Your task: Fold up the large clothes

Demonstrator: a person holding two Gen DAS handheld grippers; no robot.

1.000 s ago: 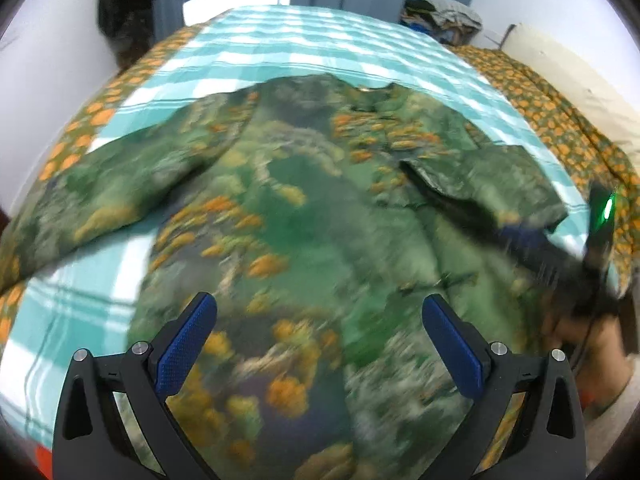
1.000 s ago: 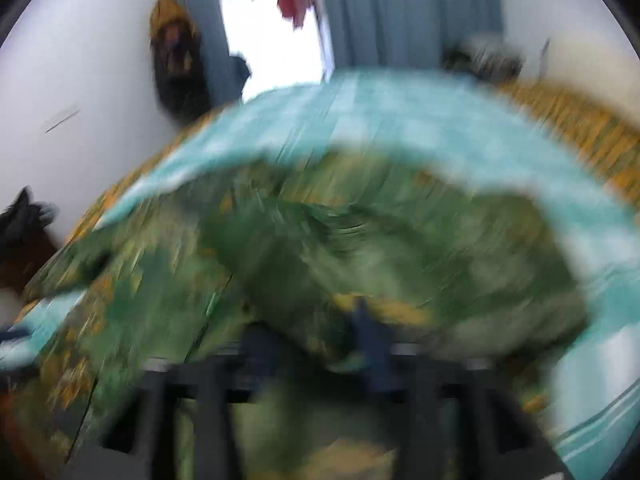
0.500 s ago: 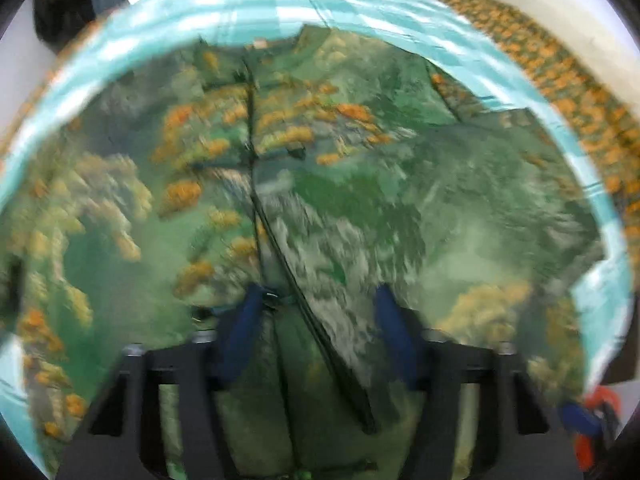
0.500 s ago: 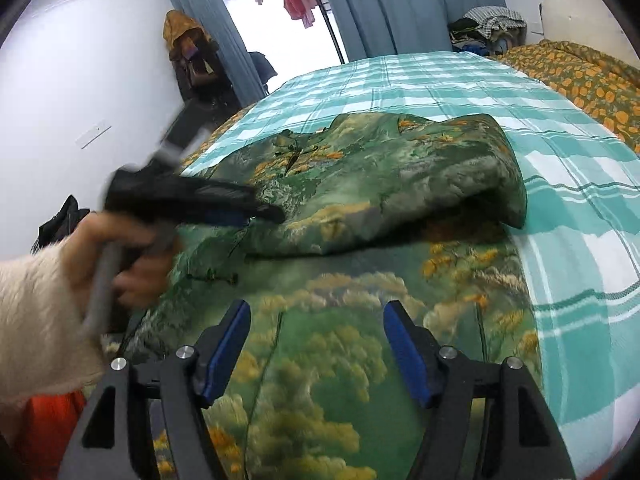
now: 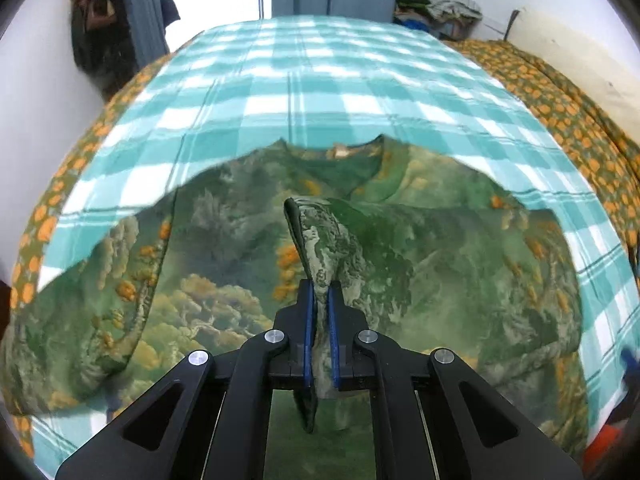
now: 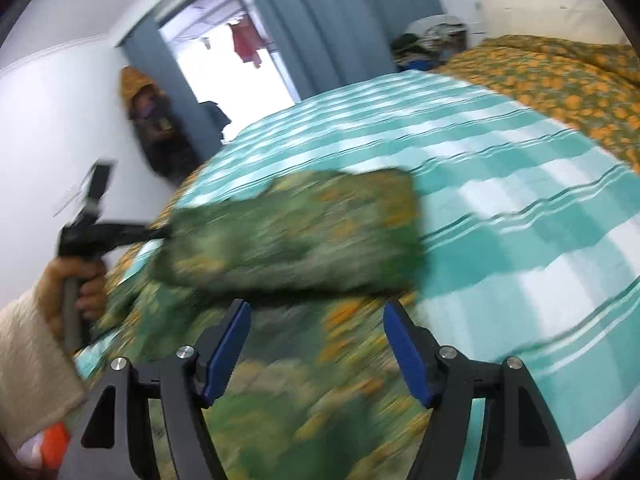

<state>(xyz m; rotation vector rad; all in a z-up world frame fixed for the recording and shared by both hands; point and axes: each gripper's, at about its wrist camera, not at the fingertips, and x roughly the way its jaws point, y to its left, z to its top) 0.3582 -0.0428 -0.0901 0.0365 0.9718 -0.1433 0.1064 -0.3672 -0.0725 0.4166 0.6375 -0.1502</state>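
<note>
**Left gripper clamps sleeve as fold begins**

Since a sec ago the left gripper has gone from wide open above the spread garment to clenched on a pinch of its fabric; the right gripper, then buried in blurred cloth, is now clear of it w/ jaws apart and nothing between them.

The garment, a large green top w/ landscape print and orange blossoms, lies on the teal-checked bed cover, neckline toward the far end. A ridge of cloth stands up out of the left pads. From the right wrist view, part of the top is lifted and doubled over toward the middle, though blur hides detail. The person's left hand, in a cream sleeve, grips the tool's handle.

To do this step well, imo: carry the pinched edge low and straight across the body so the crease runs parallel to the side seam, keep the clamp firm till the cloth is laid flat, and let the free right gripper pin or smooth the lower layer so it doesn't drag.

Containers: none visible; only a heap of clothes beyond the bed's far corner.
</note>
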